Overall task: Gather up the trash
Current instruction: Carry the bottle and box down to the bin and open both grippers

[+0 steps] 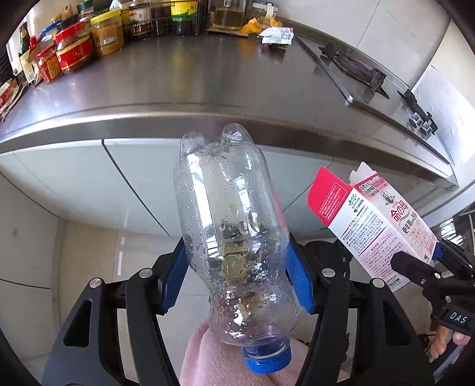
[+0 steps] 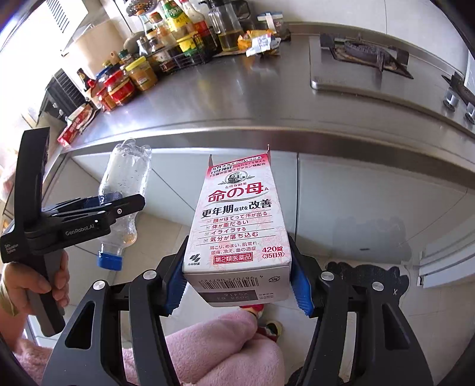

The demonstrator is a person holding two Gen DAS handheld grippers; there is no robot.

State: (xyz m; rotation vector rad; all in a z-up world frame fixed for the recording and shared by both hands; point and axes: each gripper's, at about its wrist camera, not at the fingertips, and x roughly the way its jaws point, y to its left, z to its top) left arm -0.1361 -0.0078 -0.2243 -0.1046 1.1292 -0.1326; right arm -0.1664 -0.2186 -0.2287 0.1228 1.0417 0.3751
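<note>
Stainless steel filled the background: a long counter [image 1: 184, 89] ran across the left wrist view, with pale cabinet doors [image 1: 142, 184] below its front edge. Along the counter's back stood jars with red and yellow lids [image 1: 89, 41], and a crumpled white wrapper [image 1: 277, 35] lay just in front of an oil bottle [image 1: 228, 14]. At the counter's right end sat a gas hob [image 1: 371, 77]. Below the counter's edge, in front of the cabinets, the left gripper [image 1: 234, 276] was closed part-way, its blue pads [image 1: 298, 279] pressing both sides of a clear plastic bottle [image 1: 231, 225]. And that bottle was upside down, blue cap [image 1: 265, 357] toward the camera, droplets all over its inside. Right of it, also below the counter's edge, a red-and-white medicine box [image 1: 383, 225] was held in the right gripper [image 1: 415, 255], top flap open. Pink fleece [image 1: 213, 362] showed under the bottle.

Over to the right wrist view: same counter [image 2: 267, 98], same jars [image 2: 130, 77] at its back left, hob [image 2: 359, 59] at its back right. Below the counter's front edge the right gripper [image 2: 237, 282] was part-way closed too, blue pads [image 2: 176, 282] clamped on the box [image 2: 240, 225] at its base, printed face up toward the camera, barcode end nearest. Left of the box, beneath the counter's edge, the left gripper [image 2: 118, 205] gripped the bottle [image 2: 124, 196], cap [image 2: 110, 261] pointing down, with a hand [image 2: 35, 285] around its handle. Pink fleece [image 2: 207, 347] lay at the bottom.
</note>
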